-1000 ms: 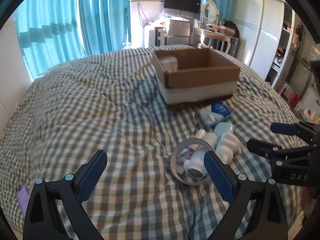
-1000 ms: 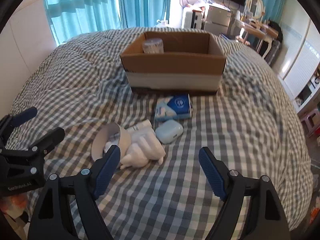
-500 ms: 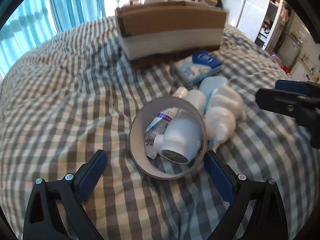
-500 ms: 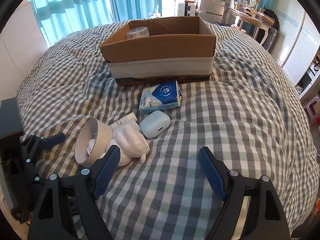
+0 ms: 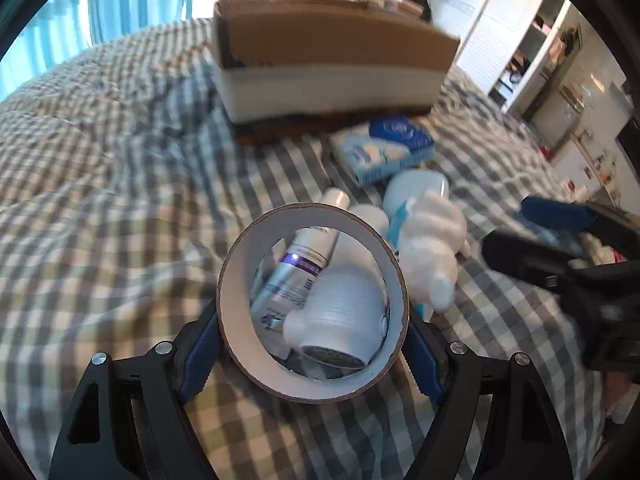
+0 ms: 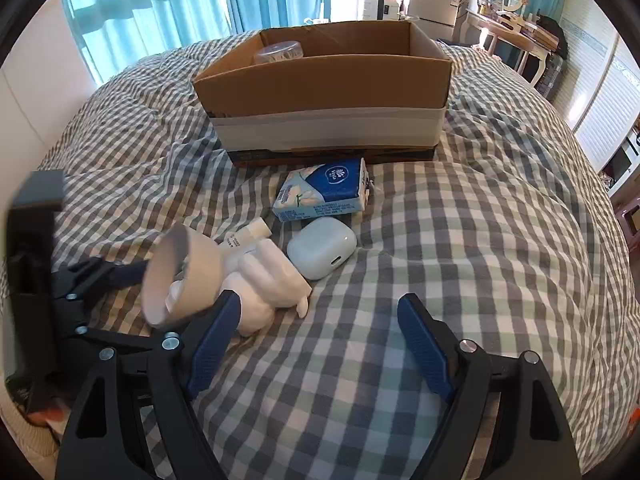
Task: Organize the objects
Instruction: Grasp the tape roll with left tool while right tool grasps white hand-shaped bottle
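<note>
A roll of tape (image 5: 236, 320) stands on edge on the checked bed cover, and my left gripper (image 5: 312, 344) has a blue pad on each side of it, closed onto it. The roll also shows in the right wrist view (image 6: 188, 276). Seen through its ring are a white lint shaver (image 5: 340, 316) and a tube (image 5: 296, 268). Beside them lie a white plush toy (image 6: 268, 280), a white earbud case (image 6: 322, 246) and a blue tissue pack (image 6: 324, 192). The cardboard box (image 6: 328, 80) stands behind them. My right gripper (image 6: 320, 344) is open and empty over the bed cover.
A clear round container (image 6: 280, 51) sits inside the box at its back left. Teal curtains (image 6: 160, 4) hang behind the bed. A dresser and cabinets (image 6: 512, 28) stand at the back right. The bed edge drops off at the right.
My left gripper moved forward and low to the tape roll, and its fingers closed from wide open onto the roll's sides. My right gripper stayed open and drew slightly back.
</note>
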